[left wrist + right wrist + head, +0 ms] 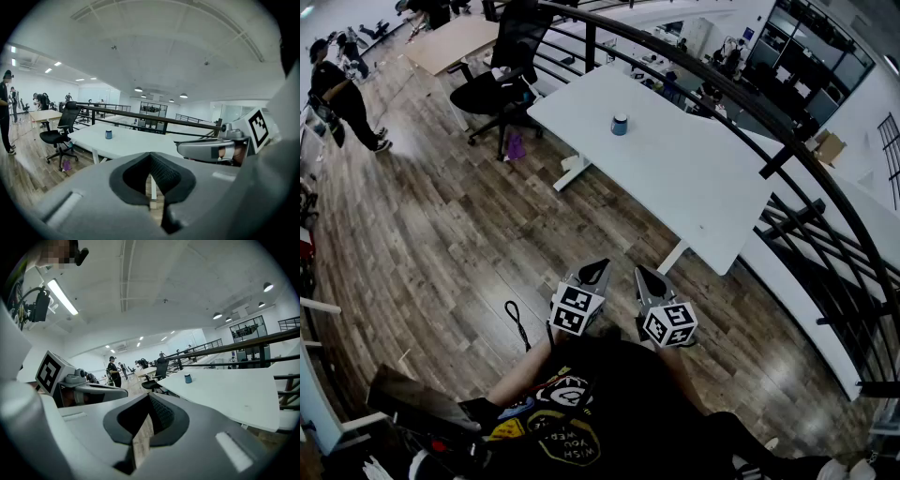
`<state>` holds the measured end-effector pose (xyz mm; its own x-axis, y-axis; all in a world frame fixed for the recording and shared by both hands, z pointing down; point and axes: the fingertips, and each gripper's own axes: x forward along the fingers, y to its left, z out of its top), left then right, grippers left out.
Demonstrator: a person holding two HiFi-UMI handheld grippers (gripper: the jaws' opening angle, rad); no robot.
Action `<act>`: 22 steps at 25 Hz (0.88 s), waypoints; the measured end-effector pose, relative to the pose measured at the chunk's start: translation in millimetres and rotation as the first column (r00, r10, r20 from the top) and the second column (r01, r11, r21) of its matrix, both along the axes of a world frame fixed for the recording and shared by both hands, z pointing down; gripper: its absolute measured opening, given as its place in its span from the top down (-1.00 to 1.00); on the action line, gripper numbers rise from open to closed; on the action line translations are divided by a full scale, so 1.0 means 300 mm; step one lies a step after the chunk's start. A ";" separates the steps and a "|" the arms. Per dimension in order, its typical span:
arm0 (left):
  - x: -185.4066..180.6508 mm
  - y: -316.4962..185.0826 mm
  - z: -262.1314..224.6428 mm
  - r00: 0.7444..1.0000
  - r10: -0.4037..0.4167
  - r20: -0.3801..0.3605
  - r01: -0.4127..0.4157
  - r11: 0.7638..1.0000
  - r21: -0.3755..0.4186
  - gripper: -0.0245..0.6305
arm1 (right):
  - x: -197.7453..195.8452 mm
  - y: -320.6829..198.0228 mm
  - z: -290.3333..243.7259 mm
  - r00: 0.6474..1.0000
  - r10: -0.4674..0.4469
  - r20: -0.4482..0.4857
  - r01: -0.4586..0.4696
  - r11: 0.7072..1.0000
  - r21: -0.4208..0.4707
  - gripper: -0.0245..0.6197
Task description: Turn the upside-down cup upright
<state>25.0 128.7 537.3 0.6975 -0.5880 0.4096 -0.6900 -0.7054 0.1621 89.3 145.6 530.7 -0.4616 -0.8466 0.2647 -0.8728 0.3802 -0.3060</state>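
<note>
a small blue cup point(620, 124) stands on the white table point(703, 187), near its far end.

Only the cup point(620, 124) stands on the table point(703, 187), near its left end; the rest of the top is free. A black railing point(787, 150) runs along the far edge, an office chair point(499, 86) stands off the left end, with open floor point(459, 234) in front.

Wears a black T-shirt point(600, 394) with a yellow and white print at lower centre of the head view, and bears a grey left gripper point(598, 270) and right gripper point(645, 277), each with dark tapered jaws and a white cube point(577, 309) of black square markers.
</note>
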 end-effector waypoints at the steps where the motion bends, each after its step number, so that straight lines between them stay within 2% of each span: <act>1: 0.005 0.005 -0.001 1.000 0.004 0.003 -0.004 1.000 0.000 0.91 | 0.004 0.003 -0.001 1.000 0.000 0.000 0.000 1.000 -0.001 0.93; 16: -0.075 -0.015 0.018 1.000 -0.019 -0.005 0.019 1.000 -0.021 0.91 | -0.063 -0.021 0.028 1.000 -0.018 0.001 0.018 0.999 -0.029 0.93; 22: -0.146 -0.044 0.014 1.000 -0.031 -0.002 0.031 1.000 -0.005 0.91 | -0.138 -0.067 0.031 0.999 -0.042 0.024 0.043 0.998 -0.036 0.93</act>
